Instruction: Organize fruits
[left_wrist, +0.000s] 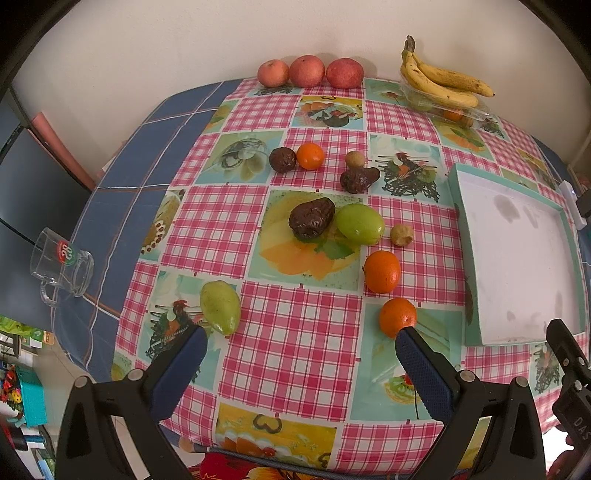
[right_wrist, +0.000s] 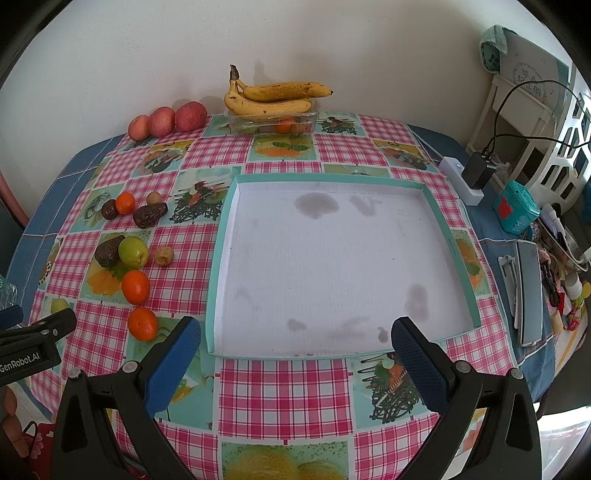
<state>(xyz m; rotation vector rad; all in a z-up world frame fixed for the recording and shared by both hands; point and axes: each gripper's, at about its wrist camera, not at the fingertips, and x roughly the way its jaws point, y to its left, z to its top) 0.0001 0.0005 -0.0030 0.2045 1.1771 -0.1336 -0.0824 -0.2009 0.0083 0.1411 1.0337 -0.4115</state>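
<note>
One glass mug (left_wrist: 62, 266) shows in left view only, w/ charger (right_wrist: 478, 170) right-only.

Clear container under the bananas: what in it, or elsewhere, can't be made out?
- Clear container, both views: bananas and glare hide most contents; only something orange shows.
- Green fruit, right wrist view: partly hidden behind the left tongs.
- Glass mug, right view: cut off.
</note>
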